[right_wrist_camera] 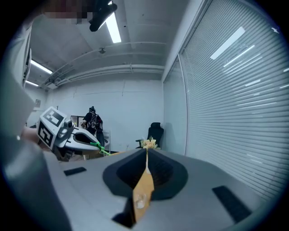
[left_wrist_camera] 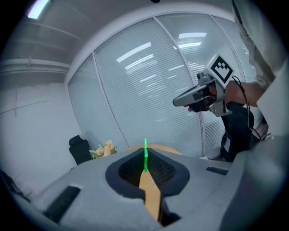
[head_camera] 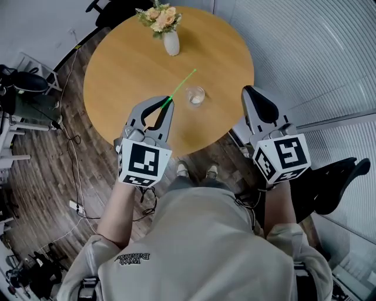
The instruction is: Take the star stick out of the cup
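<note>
The left gripper (head_camera: 168, 104) has its fingers (left_wrist_camera: 203, 189) pressed together on the near end of the star stick (head_camera: 183, 85). The thin green rod is pinched right at the fingertips. From there it runs forward and to the right over the round wooden worktop (head_camera: 126, 67), and its far end is too fine to make out a star. In the left gripper view the star stick (left_wrist_camera: 145, 155) stands up from the point where the two fingers meet, with a strip of worktop showing through the narrow slot below it.

The star stick is outside the clear glass cup (head_camera: 195, 95). The cup stands upright towards the near right edge of the worktop, just right of the left fingertips. The stick passes beside its left side without touching it.

The right gripper (head_camera: 251, 93) is off the worktop's right edge, and its fingers are together with nothing between them. In the right gripper view only the worktop and the cup (right_wrist_camera: 139, 201) show through the slot between the closed fingers. The left gripper (right_wrist_camera: 95, 144), with the green stick (right_wrist_camera: 103, 150), shows at the left of that view.

A white vase (head_camera: 171, 42) of pale flowers (head_camera: 158, 16) stands at the far edge of the worktop, well apart from the cup.
</note>
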